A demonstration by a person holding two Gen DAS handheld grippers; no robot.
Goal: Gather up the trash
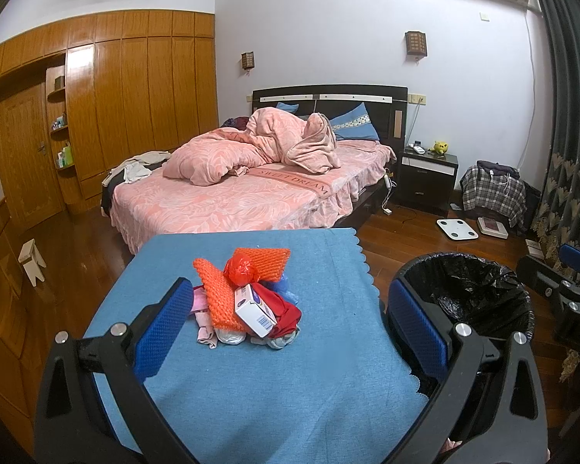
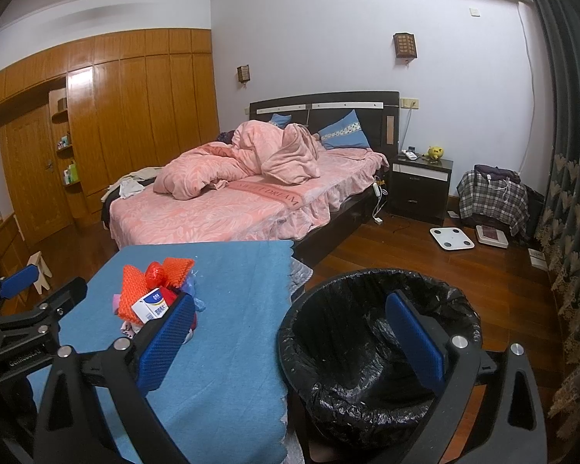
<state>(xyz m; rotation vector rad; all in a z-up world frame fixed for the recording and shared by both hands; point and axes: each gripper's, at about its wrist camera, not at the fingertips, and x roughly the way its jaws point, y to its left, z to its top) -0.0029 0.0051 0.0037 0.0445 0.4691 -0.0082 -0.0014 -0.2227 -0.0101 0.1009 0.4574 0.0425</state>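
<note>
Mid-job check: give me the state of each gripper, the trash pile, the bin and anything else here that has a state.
left gripper: open, empty, facing the pile
right gripper: open, empty
trash pile: heaped on the blue tablecloth, untouched
white box: closed, tilted on the pile
trash bin: lidless, black liner in, no trash visible inside
wardrobe: doors shut
bed: unmade

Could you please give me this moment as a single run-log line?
phase: pre-grasp | left gripper: open, facing trash pile on blue tablecloth | right gripper: open, empty | lined bin: beside table
</note>
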